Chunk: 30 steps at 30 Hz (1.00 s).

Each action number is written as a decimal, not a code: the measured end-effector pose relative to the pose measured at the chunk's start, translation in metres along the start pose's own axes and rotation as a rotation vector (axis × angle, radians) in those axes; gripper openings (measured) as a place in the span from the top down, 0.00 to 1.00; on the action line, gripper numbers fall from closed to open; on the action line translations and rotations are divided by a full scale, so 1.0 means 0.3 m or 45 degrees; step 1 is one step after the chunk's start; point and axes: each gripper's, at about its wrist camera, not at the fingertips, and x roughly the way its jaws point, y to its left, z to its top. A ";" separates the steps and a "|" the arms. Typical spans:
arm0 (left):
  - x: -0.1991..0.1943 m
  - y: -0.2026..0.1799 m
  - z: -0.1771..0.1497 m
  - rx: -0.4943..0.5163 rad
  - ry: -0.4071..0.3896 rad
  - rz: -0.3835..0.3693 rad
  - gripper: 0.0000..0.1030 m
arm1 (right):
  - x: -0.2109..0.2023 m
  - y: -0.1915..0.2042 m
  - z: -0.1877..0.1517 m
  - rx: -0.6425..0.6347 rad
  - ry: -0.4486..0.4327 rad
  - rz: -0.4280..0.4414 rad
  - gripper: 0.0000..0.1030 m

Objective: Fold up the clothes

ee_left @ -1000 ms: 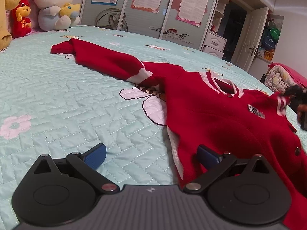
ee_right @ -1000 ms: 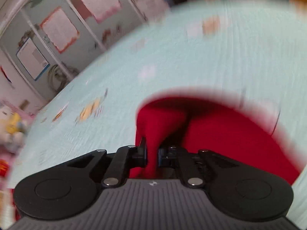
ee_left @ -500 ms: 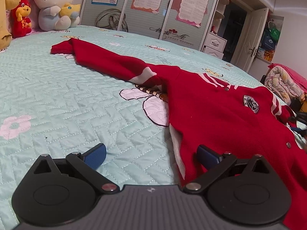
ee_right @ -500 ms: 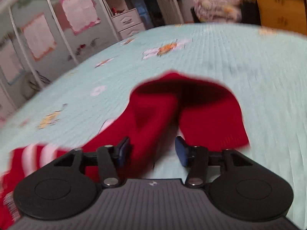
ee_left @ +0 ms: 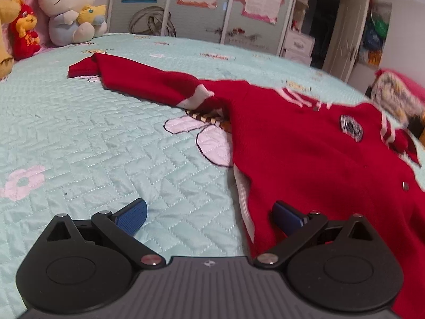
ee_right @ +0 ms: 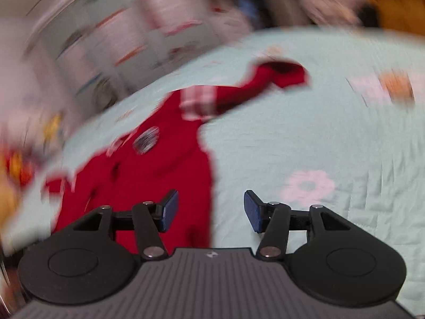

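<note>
A red varsity jacket (ee_left: 305,159) with white stripes and a round chest badge lies spread face up on the pale green bedspread (ee_left: 79,138). Its one sleeve (ee_left: 148,85) stretches toward the plush toys. My left gripper (ee_left: 208,210) is open low over the jacket's hem corner, one finger above red cloth and the other above the bedspread. In the blurred right wrist view the jacket (ee_right: 148,170) lies with its other sleeve (ee_right: 279,77) stretched out far ahead. My right gripper (ee_right: 209,202) straddles the jacket's side edge, its jaws opening and pressing on nothing.
A white cat plush (ee_left: 71,13) and a red plush (ee_left: 25,37) sit at the bed's head. Wardrobe doors with posters (ee_left: 199,8) stand beyond the bed. Bundled bedding (ee_left: 393,98) lies past the bed's right edge.
My right gripper let go of the sleeve cuff, opened and swept back along the jacket; the sleeve now lies stretched out. The jacket's right side has flattened. The left gripper has stayed put.
</note>
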 end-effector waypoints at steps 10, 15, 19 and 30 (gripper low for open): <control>-0.355 -0.080 -0.126 0.108 0.052 -0.123 0.07 | -0.172 0.348 -0.202 -0.691 0.041 0.050 0.39; -0.463 -0.237 -0.216 0.508 0.017 -0.172 0.07 | -0.154 0.412 -0.282 -0.997 0.006 0.024 0.39; -0.486 -0.343 -0.303 0.836 -0.032 -0.110 0.07 | -0.111 0.444 -0.319 -1.167 0.016 0.010 0.39; -0.428 -0.253 -0.263 0.515 0.140 -0.157 0.07 | -0.052 0.463 -0.345 -1.386 0.055 -0.027 0.39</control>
